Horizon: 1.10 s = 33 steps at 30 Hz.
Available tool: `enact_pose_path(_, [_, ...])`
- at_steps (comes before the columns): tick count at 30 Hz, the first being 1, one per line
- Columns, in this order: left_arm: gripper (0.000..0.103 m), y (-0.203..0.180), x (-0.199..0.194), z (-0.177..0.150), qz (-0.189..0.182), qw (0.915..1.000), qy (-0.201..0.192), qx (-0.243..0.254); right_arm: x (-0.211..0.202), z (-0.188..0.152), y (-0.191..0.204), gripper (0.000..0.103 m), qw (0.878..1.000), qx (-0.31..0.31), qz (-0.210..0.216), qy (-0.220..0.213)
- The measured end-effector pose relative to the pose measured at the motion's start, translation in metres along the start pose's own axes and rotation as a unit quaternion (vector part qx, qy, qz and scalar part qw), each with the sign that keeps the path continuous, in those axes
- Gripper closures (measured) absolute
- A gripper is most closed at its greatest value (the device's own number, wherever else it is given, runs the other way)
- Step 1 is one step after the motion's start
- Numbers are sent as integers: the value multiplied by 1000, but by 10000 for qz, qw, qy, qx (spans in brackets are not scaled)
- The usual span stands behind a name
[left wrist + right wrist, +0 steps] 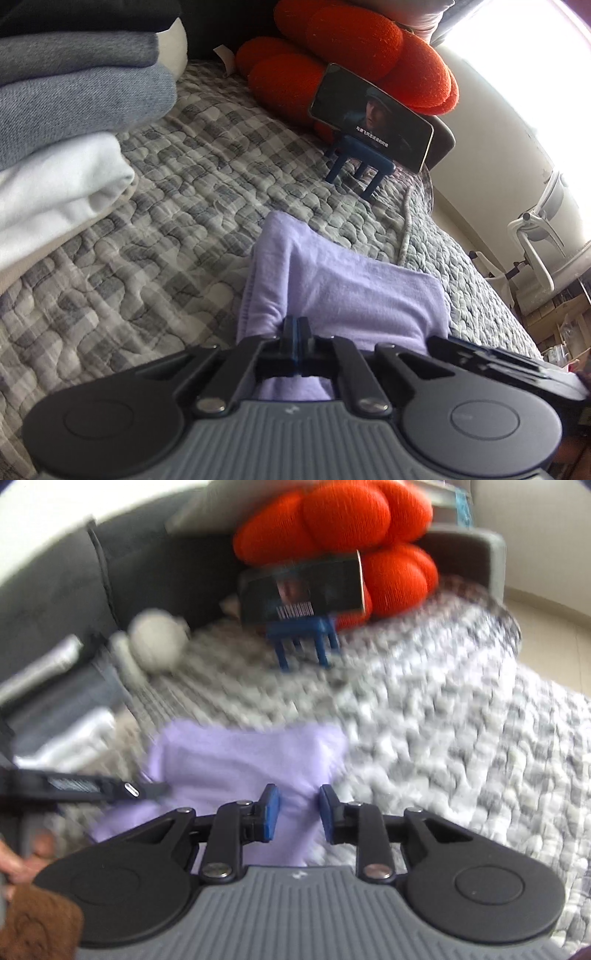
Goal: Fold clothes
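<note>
The lilac garment (343,291) lies low in the frame on the quilted bed (177,206), already folded small; the left hand-held gripper (295,332) pinches its near edge, while the right hand-held gripper (298,814) hovers agape and empty. Folded clothes (66,122) stack upper left, suggesting little remains. A phone (371,116) leans against an orange cushion (354,40).

White subtitle line, Chinese chars, too small to read, on phone screen (371,116) propped on blue stand (360,168), same subtitle smeared by blur in right wrist view (301,587), no other legible text or brand.
</note>
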<state>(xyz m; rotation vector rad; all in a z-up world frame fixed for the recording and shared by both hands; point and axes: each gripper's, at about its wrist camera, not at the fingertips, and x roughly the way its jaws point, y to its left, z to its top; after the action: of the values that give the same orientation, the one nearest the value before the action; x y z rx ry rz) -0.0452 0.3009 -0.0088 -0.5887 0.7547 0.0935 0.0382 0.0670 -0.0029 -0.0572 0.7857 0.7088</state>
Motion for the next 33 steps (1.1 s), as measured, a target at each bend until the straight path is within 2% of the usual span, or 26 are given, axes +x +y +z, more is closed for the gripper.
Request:
enact_pose_path(5, [100,1,1,-1,-10,10000,-21,8,-17,3,-14,73,9988,421,12,-263])
enact_pose_path(8, [100,2,1,0,-23,10000,-13,6,-27,-2,-31,69,9945,956,337,-279])
enact_pose_path(11, [100,3,2,0,-50,10000,-4,-24,-32,-10,-49,66,9837,1593,812,-207])
enact_pose_path(14, [100,4,2,0,-75,10000,2,-47,-25,-15,-53,66,9724,1942,1285,144])
enact_pose_path(16, [100,4,1,-1,-90,9999,0,-54,-21,-16,-45,67,9746,1826,1266,282])
enact_pose_path(21, [100,6,1,-2,-123,9999,-15,-55,-13,-15,-45,68,9701,2016,1316,298])
enact_pose_path(23, [100,6,1,-2,-139,9999,-17,-66,-10,-16,-46,79,9686,2100,1297,308])
enact_pose_path(26, [100,10,2,0,-232,9995,23,-224,-11,-15,-44,89,9701,2089,1203,290])
enact_pose_path(31, [100,23,-2,7,-484,9956,155,-791,-25,-6,-27,90,9799,1698,1046,-1])
enact_pose_path(33, [93,20,-8,7,-500,9955,138,-796,-35,-1,-24,91,9798,1659,1092,-242])
